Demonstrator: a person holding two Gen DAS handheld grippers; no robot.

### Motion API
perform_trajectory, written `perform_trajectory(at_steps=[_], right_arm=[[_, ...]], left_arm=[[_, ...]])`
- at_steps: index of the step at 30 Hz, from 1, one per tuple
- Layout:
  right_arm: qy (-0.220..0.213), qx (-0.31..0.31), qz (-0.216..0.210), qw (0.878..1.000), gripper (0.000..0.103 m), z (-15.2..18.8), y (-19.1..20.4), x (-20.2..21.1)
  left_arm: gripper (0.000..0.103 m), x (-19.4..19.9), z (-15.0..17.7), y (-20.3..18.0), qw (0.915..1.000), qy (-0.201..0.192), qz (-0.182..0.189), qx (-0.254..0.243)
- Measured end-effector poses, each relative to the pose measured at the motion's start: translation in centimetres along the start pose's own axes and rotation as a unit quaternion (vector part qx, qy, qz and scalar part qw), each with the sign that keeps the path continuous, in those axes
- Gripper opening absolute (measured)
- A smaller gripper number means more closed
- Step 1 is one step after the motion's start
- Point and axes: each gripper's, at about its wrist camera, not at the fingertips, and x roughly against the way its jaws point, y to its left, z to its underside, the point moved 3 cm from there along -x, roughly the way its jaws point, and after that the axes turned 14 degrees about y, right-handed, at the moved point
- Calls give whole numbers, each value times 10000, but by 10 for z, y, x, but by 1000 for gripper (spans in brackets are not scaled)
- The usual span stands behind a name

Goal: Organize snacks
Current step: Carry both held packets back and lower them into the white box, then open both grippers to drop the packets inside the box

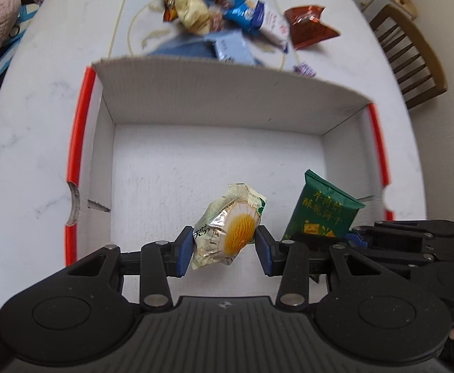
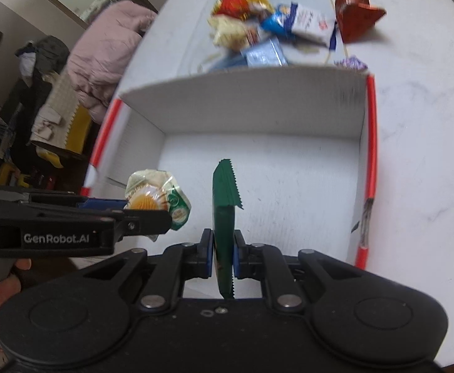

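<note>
Left gripper (image 1: 224, 245) jaws clamped on a crinkly cream foil pastry packet (image 1: 227, 231), right gripper (image 2: 222, 253) jaws clamped on a flat green snack sachet (image 2: 224, 199). Both held over the near part of the white corrugated box with red edges (image 1: 214, 99). Loose pile of mixed snack packets (image 1: 227, 12) on the white marble worktop (image 1: 40, 108) beyond the box's far wall.

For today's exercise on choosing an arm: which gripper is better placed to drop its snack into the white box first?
Roughly even. The left gripper holds the pastry packet and the right gripper the green packet, both over the white box.
</note>
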Motion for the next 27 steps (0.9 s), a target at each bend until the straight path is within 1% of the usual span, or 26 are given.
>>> perform_trajectory(at_steps=[3, 9, 16, 22, 25, 27], right_arm=[[107, 6, 46, 9999, 10, 3, -1, -10], [234, -8, 101, 9997, 10, 2, -5, -22], [293, 16, 232, 9993, 14, 3, -6, -23], [243, 110, 341, 9991, 21, 8, -5, -18], [216, 96, 354, 9991, 22, 8, -5, -17], [181, 71, 337, 9992, 23, 10, -5, -14]], left_arm=[[42, -14, -1, 3, 9999, 110, -10, 36], [42, -30, 2, 4, 9997, 242, -17, 11], [43, -42, 9, 7, 9993, 375, -55, 20], [43, -44, 13, 5, 9995, 325, 5, -58], [49, -40, 13, 5, 9997, 234, -18, -110], [51, -35, 14, 4, 9997, 171, -10, -157]])
